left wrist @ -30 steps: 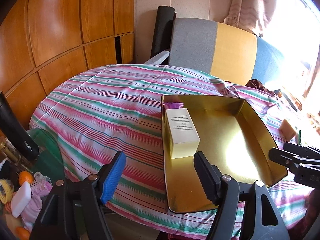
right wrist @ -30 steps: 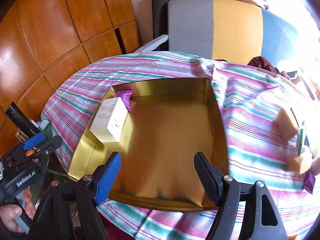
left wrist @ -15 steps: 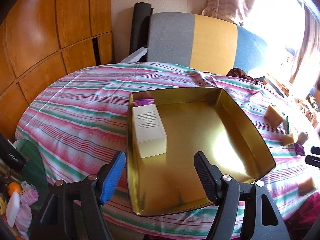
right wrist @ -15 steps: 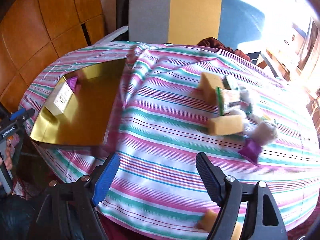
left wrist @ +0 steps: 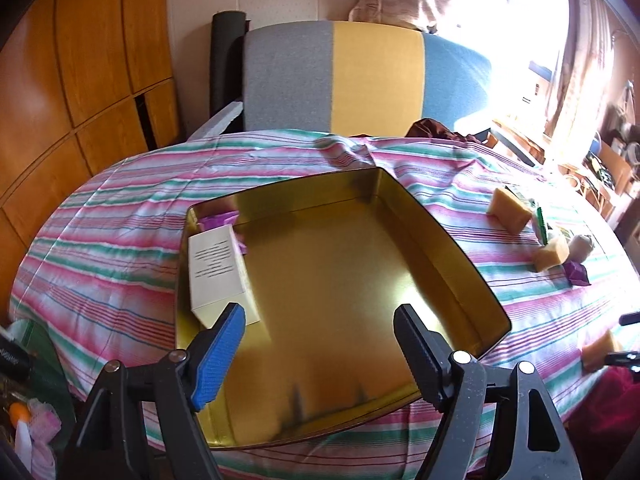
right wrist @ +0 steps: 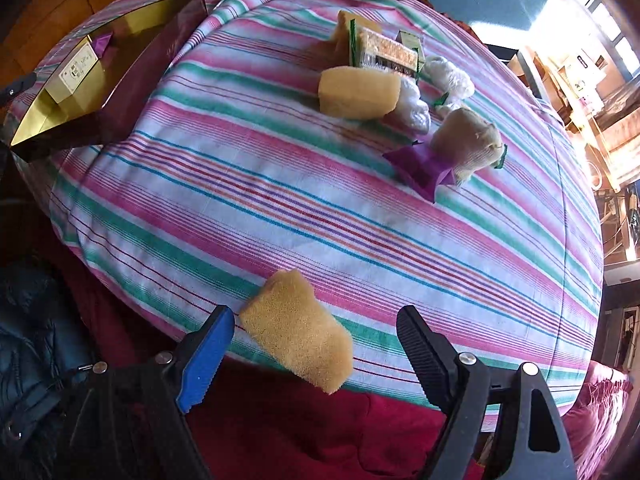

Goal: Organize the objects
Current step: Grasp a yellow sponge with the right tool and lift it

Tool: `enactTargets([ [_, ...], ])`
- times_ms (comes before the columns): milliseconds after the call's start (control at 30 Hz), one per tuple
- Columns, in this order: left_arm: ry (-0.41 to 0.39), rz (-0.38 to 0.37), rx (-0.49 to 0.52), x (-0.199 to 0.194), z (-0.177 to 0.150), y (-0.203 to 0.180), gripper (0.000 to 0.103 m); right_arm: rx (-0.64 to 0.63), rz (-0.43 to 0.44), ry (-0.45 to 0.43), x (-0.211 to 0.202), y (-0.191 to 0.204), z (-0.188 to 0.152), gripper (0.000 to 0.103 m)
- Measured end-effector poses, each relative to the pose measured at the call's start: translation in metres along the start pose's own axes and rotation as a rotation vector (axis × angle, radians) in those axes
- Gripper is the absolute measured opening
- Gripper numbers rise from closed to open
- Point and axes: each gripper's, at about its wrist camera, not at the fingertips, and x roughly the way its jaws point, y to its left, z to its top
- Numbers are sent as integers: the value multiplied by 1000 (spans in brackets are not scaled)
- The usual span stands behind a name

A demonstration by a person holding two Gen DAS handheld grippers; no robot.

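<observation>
Gold tin point(left wrist: 460, 264) with white box point(left wrist: 218, 268) and purple packet point(left wrist: 218, 222) inside

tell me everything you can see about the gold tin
The gold tin is a shallow, open rectangular tray of shiny metal with low upright walls, rounded corners and a dark maroon outside. It lies flat on the striped cloth. A white box lies along its left wall, with a purple packet in the far left corner. The rest is bare. Nothing grips it.

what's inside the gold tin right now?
Inside the gold tin: a white carton lying along its left wall, and a purple packet in the far left corner, partly hidden behind the carton. The rest of the floor shows bare.
</observation>
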Motion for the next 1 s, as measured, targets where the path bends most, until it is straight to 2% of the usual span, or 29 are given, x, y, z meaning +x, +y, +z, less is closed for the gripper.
enactTargets([
  [33, -2, -6, 13, 0, 1, -5, 77, 1, -13, 14, 5, 0, 0, 80],
  [67, -4, -12, 25, -1, 2, -9, 78, 4, -25, 23, 8, -1, 0, 70],
  [100, -4, -22, 38, 0, 3, -14, 78, 14, -30, 15, 9, -2, 0, 46],
  [200, -1, -59, 76, 2, 9, -31, 78, 66, -15, -52, 0, -12, 4, 43],
  [333, 0, -118, 141, 5, 15, -61, 78, 236, -13, -167, -14, -40, 15, 43],
  [467, 21, -183, 196, 13, 24, -94, 78, 410, 78, -212, -11, -62, 23, 44],
  [533, 42, -214, 216, 20, 29, -110, 78, 457, 117, -225, 0, -64, 24, 44],
  [633, 85, -265, 221, 35, 40, -131, 76, 514, 162, -230, 13, -63, 23, 44],
  [800, 136, -347, 246, 59, 58, -175, 62, 550, 197, -277, 9, -72, 20, 44],
  [1000, 210, -439, 255, 97, 82, -230, 56, 529, 206, -279, 11, -70, 23, 44],
])
